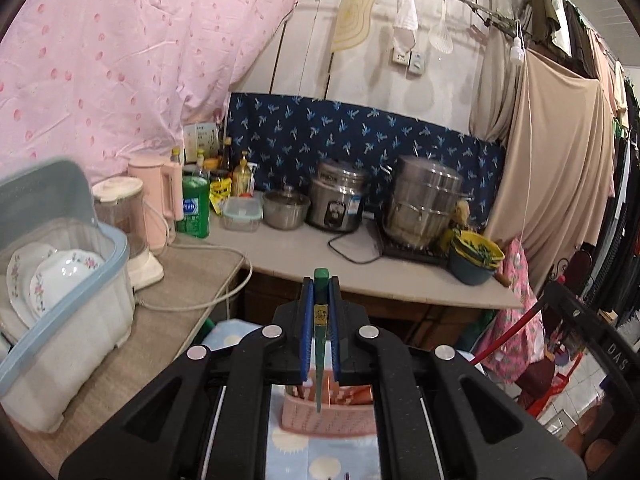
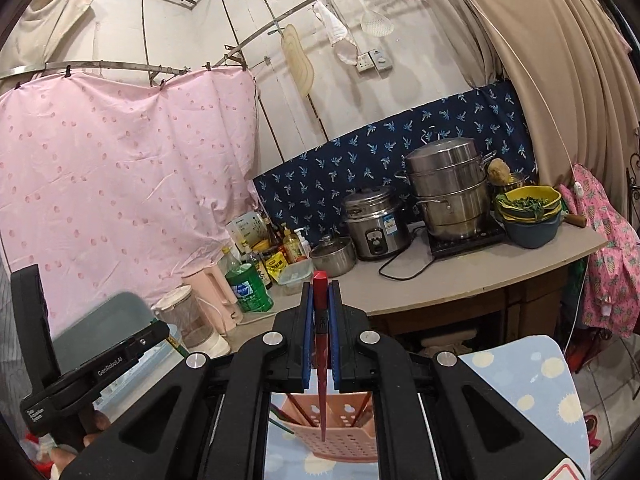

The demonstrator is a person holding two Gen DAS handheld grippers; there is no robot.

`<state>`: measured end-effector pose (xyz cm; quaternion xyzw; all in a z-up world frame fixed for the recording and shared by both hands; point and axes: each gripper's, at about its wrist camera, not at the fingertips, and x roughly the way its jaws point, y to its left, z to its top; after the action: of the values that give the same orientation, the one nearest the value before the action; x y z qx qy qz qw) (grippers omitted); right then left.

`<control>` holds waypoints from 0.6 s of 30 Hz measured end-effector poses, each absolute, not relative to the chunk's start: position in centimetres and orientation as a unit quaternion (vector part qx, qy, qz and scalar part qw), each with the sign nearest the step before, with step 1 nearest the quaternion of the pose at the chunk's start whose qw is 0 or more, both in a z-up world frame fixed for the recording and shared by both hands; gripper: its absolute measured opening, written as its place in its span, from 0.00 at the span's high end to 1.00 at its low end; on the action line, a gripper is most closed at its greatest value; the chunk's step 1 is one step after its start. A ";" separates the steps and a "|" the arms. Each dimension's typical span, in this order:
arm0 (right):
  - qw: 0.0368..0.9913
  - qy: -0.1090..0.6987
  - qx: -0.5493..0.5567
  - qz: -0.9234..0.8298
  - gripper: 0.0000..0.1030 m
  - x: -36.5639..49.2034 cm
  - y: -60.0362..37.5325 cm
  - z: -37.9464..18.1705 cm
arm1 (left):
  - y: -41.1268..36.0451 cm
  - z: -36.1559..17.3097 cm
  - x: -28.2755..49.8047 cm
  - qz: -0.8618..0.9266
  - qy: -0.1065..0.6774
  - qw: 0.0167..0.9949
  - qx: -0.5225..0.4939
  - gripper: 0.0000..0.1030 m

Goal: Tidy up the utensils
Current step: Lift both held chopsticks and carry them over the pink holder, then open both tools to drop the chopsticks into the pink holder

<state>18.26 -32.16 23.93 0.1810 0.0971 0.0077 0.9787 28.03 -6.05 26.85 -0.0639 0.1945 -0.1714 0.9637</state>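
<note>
We hold one chopstick in each gripper above the pink basket.

Our left gripper (image 1: 321, 280) is clamped on a green chopstick (image 1: 319, 344), our right gripper (image 2: 321, 280) on a red chopstick (image 2: 321, 360); both tips hang over the pink basket (image 2: 340, 436) on the spotted blue cloth (image 2: 520, 384). More sticks seem to stand inside, though the arms block much of it.

Pink basket (image 1: 328, 412) below, counter (image 1: 360, 276) ahead
</note>
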 end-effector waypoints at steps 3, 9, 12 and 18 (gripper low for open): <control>0.978 0.096 0.183 0.002 0.93 20.2 -32.4 23.7 | -6.7 26.8 29.4 -0.165 0.185 0.967 -0.060 0.93; 0.973 0.126 0.192 -0.005 0.93 23.5 -32.9 21.1 | -7.8 24.7 32.2 -0.161 0.210 0.963 -0.058 0.93; 0.971 0.145 0.191 -0.005 0.93 24.6 -32.6 19.5 | -8.0 23.0 33.0 -0.159 0.228 0.959 -0.056 0.93; 0.966 0.181 0.183 -0.009 0.93 25.8 -32.2 16.4 | -8.1 19.8 34.1 -0.152 0.261 0.952 -0.054 0.93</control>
<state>25.85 -32.18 16.38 0.1834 0.1807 -0.0093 0.9662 34.06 -8.11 19.79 -0.0542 0.2608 -0.1518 0.9518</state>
